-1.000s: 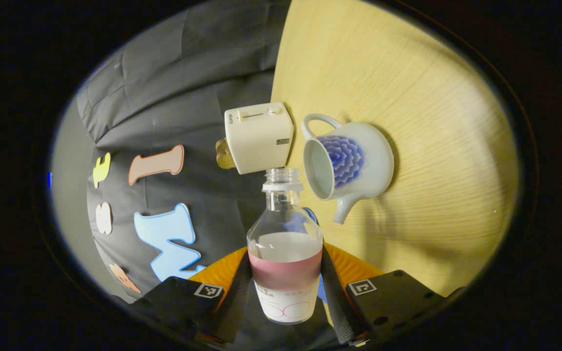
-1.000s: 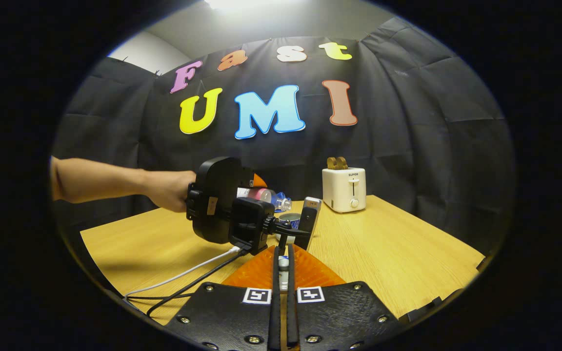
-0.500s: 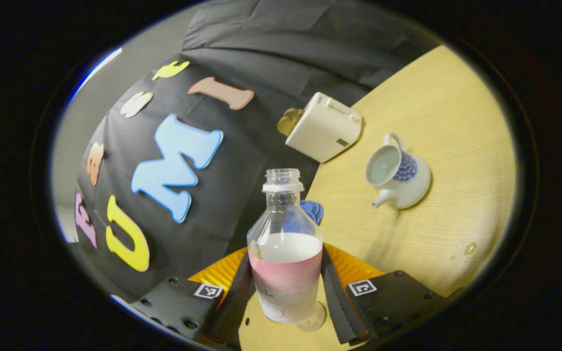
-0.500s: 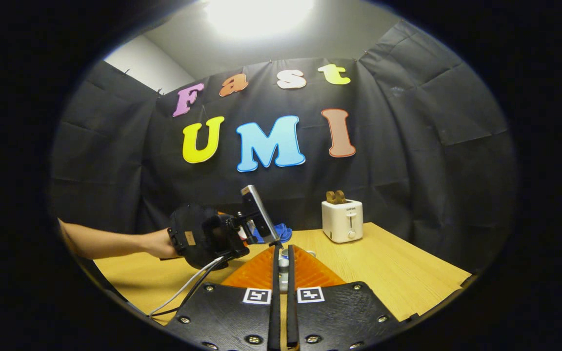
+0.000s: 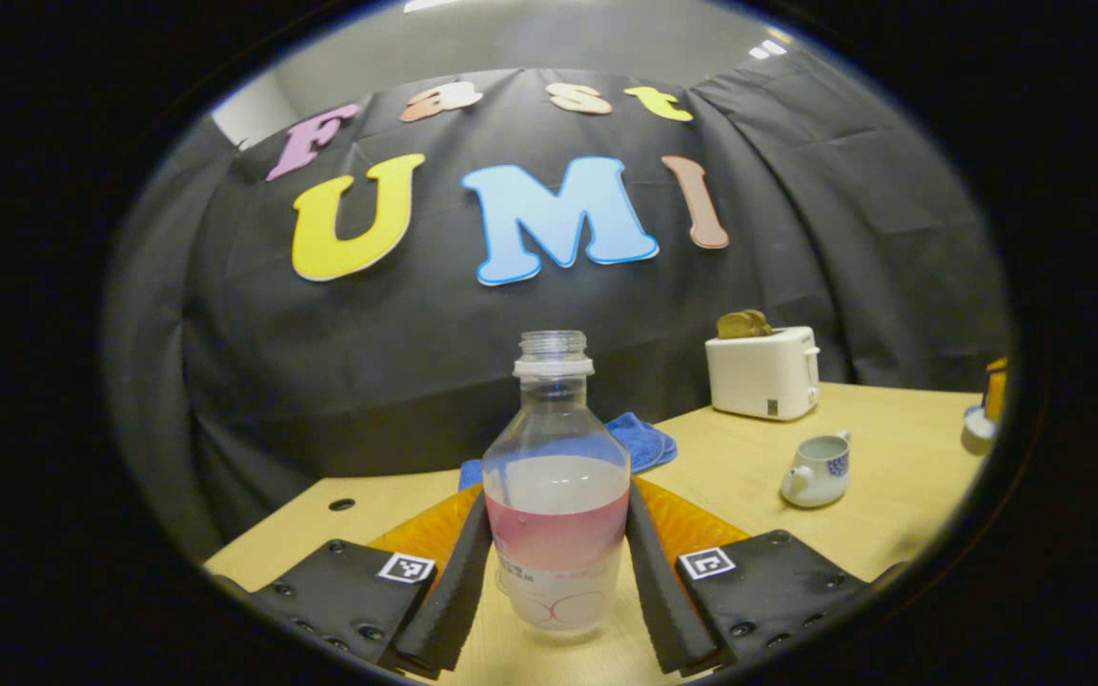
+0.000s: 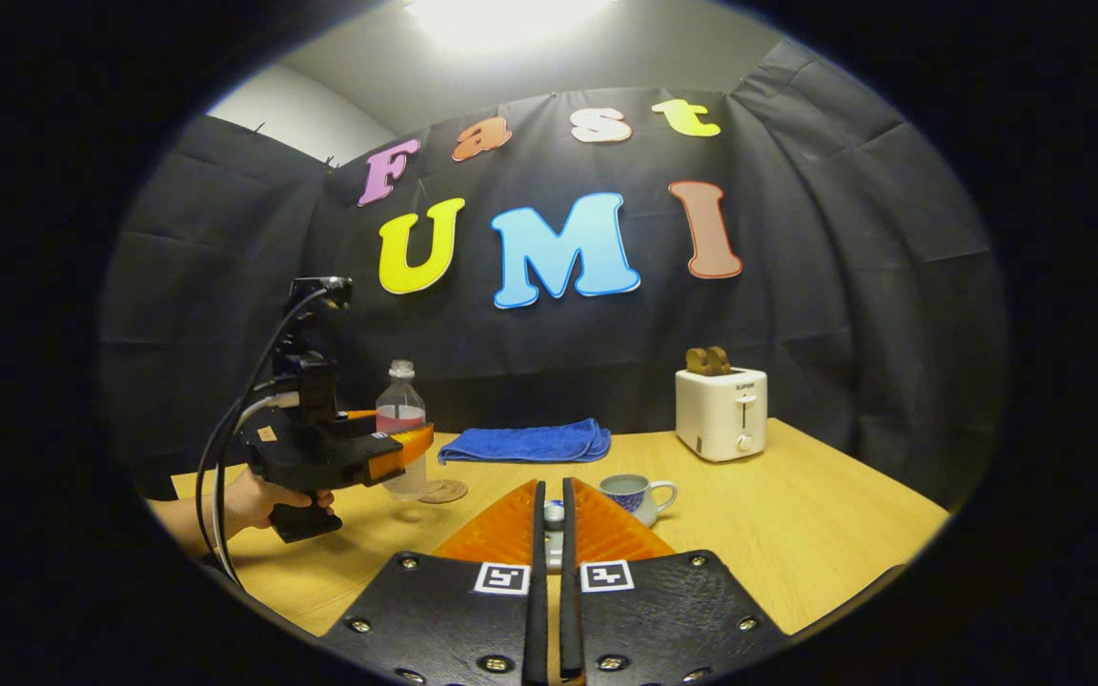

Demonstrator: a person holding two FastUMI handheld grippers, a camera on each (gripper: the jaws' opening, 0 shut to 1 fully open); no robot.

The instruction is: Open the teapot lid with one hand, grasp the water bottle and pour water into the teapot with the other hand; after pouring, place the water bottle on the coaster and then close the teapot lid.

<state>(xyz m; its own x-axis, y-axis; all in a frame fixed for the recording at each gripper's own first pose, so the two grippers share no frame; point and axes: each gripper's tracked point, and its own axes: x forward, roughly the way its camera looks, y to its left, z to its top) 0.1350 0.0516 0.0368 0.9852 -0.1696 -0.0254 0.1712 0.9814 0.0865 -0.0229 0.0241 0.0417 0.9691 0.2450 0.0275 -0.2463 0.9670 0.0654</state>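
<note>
The clear plastic water bottle [image 5: 557,495], tipped a second ago, now stands upright in the left gripper [image 5: 557,572] above the round coaster [image 6: 442,492]; the right gripper [image 6: 552,534] pinches the teapot lid [image 6: 554,515]; the lidless glazed teapot [image 5: 818,470] sits on the wooden table [image 5: 892,448].

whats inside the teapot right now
The teapot stands open, its lid off. In the left gripper view the inside looks pale near the rim; whether that is water cannot be told. The bottom is hidden by the wall. The water bottle is still partly full.

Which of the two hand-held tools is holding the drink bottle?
The left tool, at the left of the right gripper view, clamps the upright water bottle. The right tool is pinched on a small lid knob instead.
</note>
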